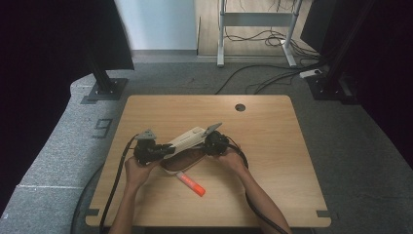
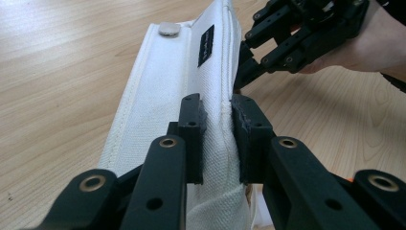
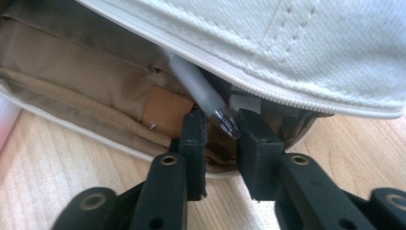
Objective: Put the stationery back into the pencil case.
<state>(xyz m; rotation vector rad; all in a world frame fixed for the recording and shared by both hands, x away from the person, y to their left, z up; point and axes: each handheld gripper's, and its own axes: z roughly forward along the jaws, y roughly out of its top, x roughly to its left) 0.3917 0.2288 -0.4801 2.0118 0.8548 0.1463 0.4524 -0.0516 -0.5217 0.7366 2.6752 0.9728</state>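
The white pencil case (image 1: 187,141) lies mid-tabletop (image 1: 272,161), its flap pinched up by the left tongs (image 2: 218,124). A grey pen (image 3: 201,91) sits between the right tongs (image 3: 221,127), seemingly gripped. Extraction remains; an orange marker (image 1: 191,184) lies out already.

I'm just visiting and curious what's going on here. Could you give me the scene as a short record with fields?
Work in hand: opening a white fabric pencil case on the wooden table
Left gripper: shut on the case's upper flap, holding it up
Right gripper: at the case's open mouth, a clear-tipped pen between its jaws; grip unclear
Case lining: tan
Beside the case: an orange-capped glue stick lying on the table
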